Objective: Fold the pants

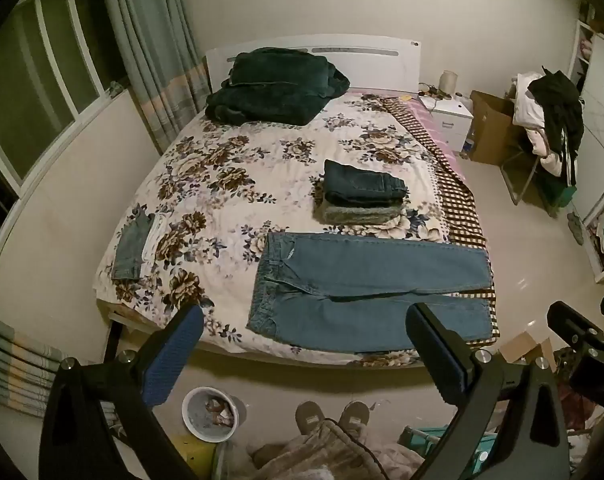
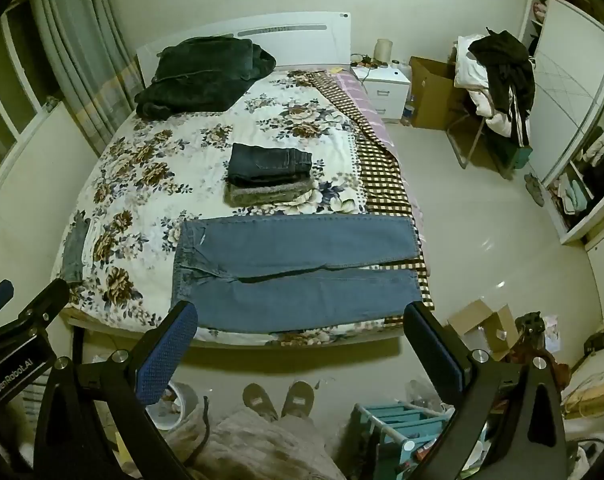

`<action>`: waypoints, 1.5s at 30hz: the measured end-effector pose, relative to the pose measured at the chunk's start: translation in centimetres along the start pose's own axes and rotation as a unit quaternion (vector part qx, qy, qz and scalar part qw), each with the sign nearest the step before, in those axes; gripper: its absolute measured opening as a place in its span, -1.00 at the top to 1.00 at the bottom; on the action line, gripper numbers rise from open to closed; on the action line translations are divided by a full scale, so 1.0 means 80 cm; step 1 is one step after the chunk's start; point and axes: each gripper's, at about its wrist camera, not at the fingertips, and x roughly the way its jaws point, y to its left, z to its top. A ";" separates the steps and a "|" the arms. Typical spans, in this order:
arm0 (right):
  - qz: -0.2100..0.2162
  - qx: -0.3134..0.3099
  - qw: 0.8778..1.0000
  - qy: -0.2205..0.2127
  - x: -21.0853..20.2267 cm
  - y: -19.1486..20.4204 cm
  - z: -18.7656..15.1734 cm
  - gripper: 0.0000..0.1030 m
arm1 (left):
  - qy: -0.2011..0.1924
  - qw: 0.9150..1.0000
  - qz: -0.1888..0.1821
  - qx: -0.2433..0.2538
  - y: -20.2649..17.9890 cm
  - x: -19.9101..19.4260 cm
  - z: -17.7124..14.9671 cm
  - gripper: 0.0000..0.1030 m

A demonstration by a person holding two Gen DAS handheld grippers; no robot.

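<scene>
- Blue jeans (image 1: 365,288) lie flat along the near edge of the bed (image 1: 230,184), waistband toward the bed's left side, leg hems at the near right corner, over the checked cloth (image 1: 457,200).
- The two legs lie side by side, with a narrow dark gap between them from the crotch outward. No fold made yet, by the look of it.
- Left gripper (image 1: 305,344): jaws spread wide, nothing between them, held above the floor short of the bed edge.
- Right gripper (image 2: 302,340): also wide open and empty, likewise short of the bed.
- Handling estimate: denim, medium weight, limp but with some body; should drape rather than slip. The blue ribbed pads (image 2: 164,356) should bite well on it.
- Grasp estimate: take the near leg at its outer seam, one gripper near the waistband, the other near the hem, then carry it over onto the far leg.
- Risk: pinching the bedcover along with the denim.
- Folded stack (image 1: 361,196) sits mid-bed, behind the jeans and apart from them.
</scene>
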 end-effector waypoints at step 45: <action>0.001 0.002 1.000 0.002 -0.002 0.013 0.008 -1.00 | -0.009 1.000 0.003 -0.001 0.015 -0.014 0.031 -1.00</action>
